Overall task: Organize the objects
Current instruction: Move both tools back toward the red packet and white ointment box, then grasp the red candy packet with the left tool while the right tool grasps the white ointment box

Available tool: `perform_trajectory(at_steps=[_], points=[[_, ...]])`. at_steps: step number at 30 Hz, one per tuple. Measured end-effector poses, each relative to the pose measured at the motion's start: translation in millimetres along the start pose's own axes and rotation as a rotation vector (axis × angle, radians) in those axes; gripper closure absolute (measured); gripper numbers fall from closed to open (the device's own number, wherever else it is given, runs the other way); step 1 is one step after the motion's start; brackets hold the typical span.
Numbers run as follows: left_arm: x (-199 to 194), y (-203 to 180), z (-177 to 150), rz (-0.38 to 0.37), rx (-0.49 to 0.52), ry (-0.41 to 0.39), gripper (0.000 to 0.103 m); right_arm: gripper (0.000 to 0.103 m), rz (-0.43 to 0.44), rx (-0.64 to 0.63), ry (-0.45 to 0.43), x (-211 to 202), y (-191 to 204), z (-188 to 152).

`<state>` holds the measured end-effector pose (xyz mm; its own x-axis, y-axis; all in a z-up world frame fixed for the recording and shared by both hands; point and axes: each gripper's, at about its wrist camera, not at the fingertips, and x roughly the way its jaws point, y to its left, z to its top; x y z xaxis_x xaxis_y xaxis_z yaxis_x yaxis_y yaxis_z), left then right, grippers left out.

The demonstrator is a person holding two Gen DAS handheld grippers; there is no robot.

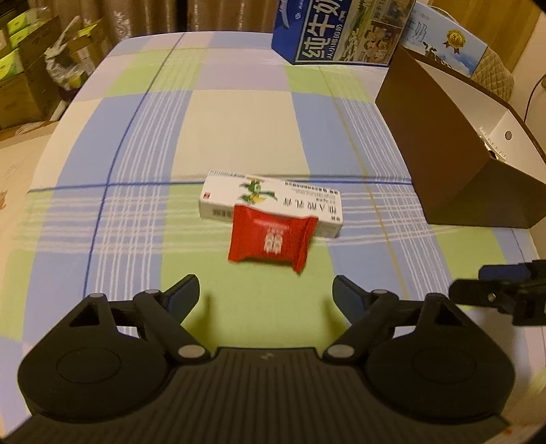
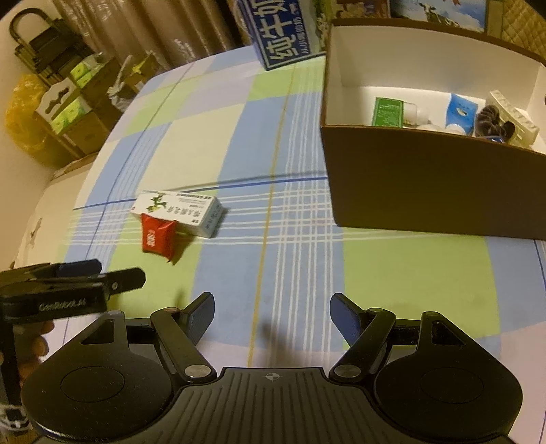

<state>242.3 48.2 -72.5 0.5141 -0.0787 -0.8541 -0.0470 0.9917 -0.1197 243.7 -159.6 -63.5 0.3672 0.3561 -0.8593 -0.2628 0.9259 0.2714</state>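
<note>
A red snack packet [image 1: 271, 240] [image 2: 157, 237] lies on the checked tablecloth, leaning against a white medicine box [image 1: 273, 201] [image 2: 181, 210] just behind it. My left gripper [image 1: 266, 290] is open, a short way in front of the packet, nothing between its fingers. It shows from the side at the left edge of the right wrist view [image 2: 119, 273]. My right gripper [image 2: 272, 316] is open and empty over the cloth, to the right of both items. Its tip shows in the left wrist view [image 1: 491, 283]. A brown storage box [image 2: 426, 184] [image 1: 443, 143] stands to the right with several items inside.
A blue milk carton [image 1: 338, 30] [image 2: 283, 30] stands at the table's far edge, with another printed carton [image 1: 447, 37] behind the brown box. Cardboard boxes and bags [image 1: 30, 68] [image 2: 68, 102] crowd the floor left of the table. A hand [image 2: 34, 345] holds the left gripper.
</note>
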Motion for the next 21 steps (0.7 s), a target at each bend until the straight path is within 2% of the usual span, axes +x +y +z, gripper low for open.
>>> perform_trajectory(at_steps=[11,13,15,21], points=[[39,0,26,-0.041,0.075,0.028,0.039,0.031,-0.039,0.047,0.027,9,-9,5],[44,-1,28,-0.041,0.084,0.033,0.046,0.031,-0.039,0.044,0.033,11,-8,5],[48,-1,28,-0.043,0.086,0.036,0.046,0.031,-0.038,0.036,0.041,14,-7,6],[46,4,26,-0.062,0.081,0.019,0.058,0.031,-0.02,-0.011,0.053,23,7,10]])
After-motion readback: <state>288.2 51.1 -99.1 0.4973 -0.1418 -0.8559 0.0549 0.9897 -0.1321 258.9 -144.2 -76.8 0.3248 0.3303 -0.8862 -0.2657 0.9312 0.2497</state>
